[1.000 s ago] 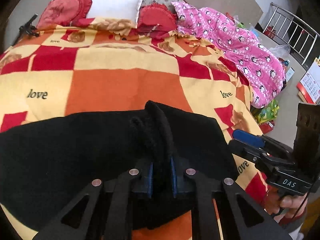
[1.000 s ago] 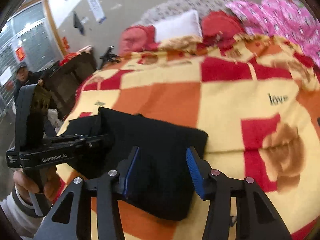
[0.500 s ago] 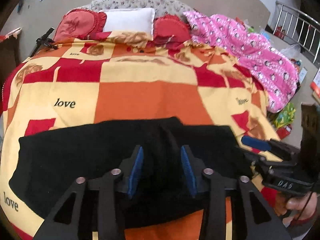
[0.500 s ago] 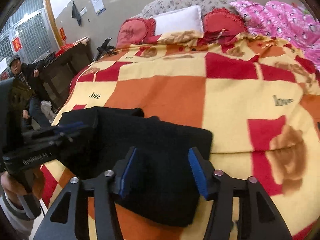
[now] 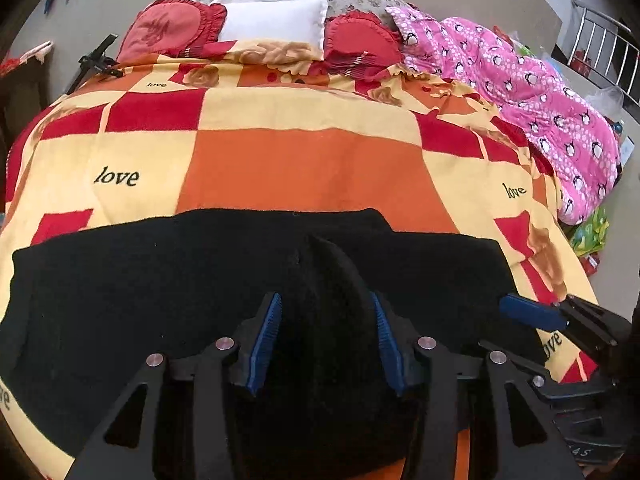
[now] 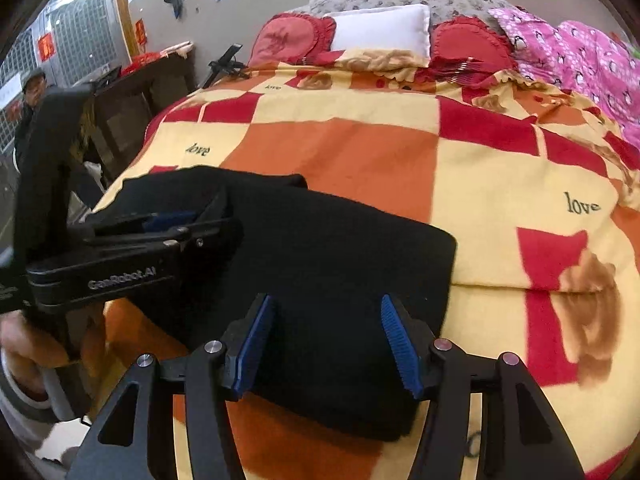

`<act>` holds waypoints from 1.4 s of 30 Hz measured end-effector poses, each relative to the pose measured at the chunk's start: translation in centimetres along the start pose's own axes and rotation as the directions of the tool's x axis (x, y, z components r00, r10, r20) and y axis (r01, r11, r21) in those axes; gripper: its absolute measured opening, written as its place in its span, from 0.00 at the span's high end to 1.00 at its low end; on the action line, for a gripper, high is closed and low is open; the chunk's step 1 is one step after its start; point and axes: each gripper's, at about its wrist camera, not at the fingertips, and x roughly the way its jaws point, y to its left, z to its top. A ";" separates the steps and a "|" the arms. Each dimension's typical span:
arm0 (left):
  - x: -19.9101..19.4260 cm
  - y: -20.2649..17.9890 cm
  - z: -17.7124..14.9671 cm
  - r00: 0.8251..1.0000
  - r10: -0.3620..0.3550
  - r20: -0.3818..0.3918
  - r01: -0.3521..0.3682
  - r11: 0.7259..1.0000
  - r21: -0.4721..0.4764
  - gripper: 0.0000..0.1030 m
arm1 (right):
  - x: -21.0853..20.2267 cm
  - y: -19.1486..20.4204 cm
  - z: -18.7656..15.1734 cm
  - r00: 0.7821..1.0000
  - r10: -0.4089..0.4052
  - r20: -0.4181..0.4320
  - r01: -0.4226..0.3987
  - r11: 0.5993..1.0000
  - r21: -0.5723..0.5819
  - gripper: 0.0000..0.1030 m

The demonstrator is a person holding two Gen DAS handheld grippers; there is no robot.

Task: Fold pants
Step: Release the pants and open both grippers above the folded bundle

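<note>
My left tongs (image 5: 326,338) are standing wide open now, having let go of the ridge of black cloth they were pinching a second ago; a soft hump of it is still rising between the blue pads (image 5: 264,336). My right tongs (image 6: 328,342) are hanging just as open as before, holding nothing, over the right end of the pants (image 6: 320,248). The pants are lying as a long flat band across the lower part of both frames, so I am judging this fold set down and another grip due. The bed (image 5: 300,160) under them is wearing a checked orange, red and cream blanket. Pillows (image 5: 272,24) are sitting at upper centre, a pink quilt (image 5: 540,92) at upper right.
</note>
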 end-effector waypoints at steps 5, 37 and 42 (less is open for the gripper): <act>-0.1 0.9 0.0 1.000 -0.008 0.000 0.008 1.000 -0.013 0.55 | -1.1 0.1 0.4 1.000 0.019 0.003 -0.019 1.000 0.023 0.44; -11.0 10.8 -4.9 0.987 0.129 0.092 -0.109 0.974 -0.200 0.41 | 2.0 7.2 4.6 0.997 0.066 -0.039 -0.069 0.994 -0.087 0.39; -12.6 13.1 -6.1 0.984 0.144 0.105 -0.112 0.958 -0.263 0.36 | 2.0 9.7 6.4 0.983 0.185 -0.010 -0.185 0.977 -0.106 0.25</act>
